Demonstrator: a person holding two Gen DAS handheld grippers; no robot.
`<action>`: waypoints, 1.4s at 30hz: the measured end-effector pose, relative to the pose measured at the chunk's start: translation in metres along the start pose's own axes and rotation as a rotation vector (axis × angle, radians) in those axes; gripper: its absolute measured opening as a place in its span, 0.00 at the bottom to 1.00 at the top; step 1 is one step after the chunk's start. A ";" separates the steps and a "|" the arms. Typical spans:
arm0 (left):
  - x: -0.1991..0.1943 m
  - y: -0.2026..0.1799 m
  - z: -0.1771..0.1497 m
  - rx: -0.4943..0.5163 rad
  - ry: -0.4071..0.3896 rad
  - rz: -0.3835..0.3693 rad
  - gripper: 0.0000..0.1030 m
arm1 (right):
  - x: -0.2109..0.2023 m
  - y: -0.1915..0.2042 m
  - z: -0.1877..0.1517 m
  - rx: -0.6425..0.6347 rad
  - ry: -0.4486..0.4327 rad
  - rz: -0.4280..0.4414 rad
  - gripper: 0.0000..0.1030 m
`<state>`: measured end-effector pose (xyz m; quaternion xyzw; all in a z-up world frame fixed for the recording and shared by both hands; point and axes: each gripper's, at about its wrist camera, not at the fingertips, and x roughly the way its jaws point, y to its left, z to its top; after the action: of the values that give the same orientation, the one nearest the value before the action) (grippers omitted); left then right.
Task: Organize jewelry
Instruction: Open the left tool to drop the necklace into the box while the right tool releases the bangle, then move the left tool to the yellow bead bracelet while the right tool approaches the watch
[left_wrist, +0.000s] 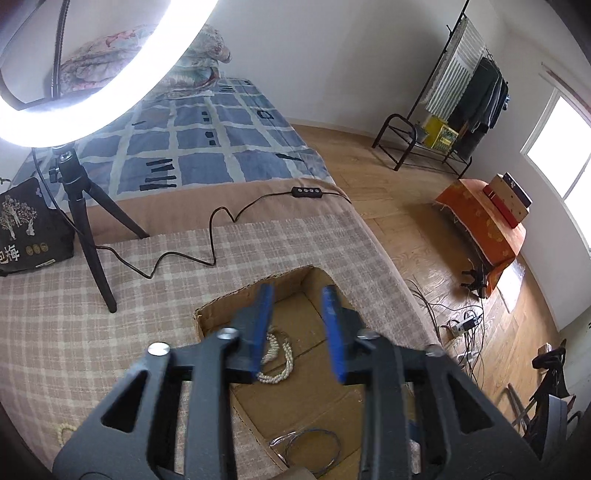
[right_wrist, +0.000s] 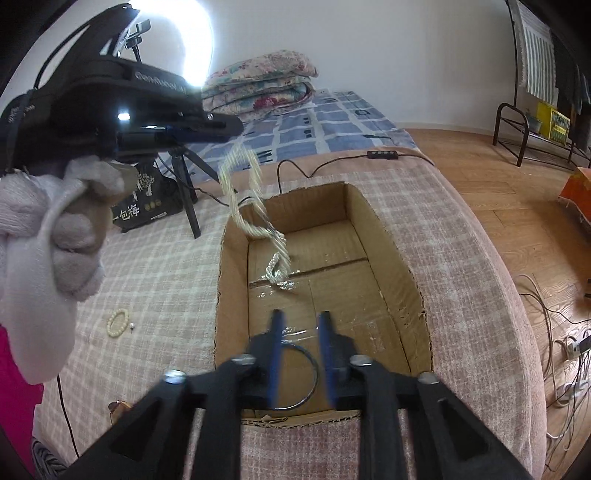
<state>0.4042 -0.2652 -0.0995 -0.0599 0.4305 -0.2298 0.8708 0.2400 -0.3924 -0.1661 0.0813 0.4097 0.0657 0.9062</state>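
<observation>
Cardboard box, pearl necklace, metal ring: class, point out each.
cardboard box (right_wrist: 384, 254), right wrist view, right inner wall.
pearl necklace (left_wrist: 277, 354), left wrist view, coiled strands.
metal ring (right_wrist: 314, 369), right wrist view, right arc.

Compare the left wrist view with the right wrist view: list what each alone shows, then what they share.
Only the left wrist view: the left gripper seen along its own open fingers, with the pearl necklace lying on the box floor, and a window.

Only the right wrist view: a gloved hand carrying the left gripper from the side, the pearl necklace blurred in mid-air over the box, and the open right gripper.

Both: the cardboard box, the metal ring inside it, a bead bracelet on the checked cover, and the tripod.
</observation>
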 end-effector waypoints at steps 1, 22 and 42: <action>-0.001 0.001 -0.001 0.000 -0.010 0.000 0.54 | 0.000 0.000 0.001 0.001 -0.007 -0.004 0.45; -0.063 0.041 -0.021 -0.002 -0.054 0.083 0.58 | -0.023 0.023 0.003 -0.029 -0.132 -0.091 0.95; -0.195 0.135 -0.091 -0.058 -0.138 0.220 0.58 | -0.041 0.106 -0.030 -0.291 -0.149 0.035 0.89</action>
<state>0.2789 -0.0489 -0.0560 -0.0533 0.3800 -0.1159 0.9161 0.1848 -0.2934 -0.1341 -0.0389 0.3259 0.1337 0.9351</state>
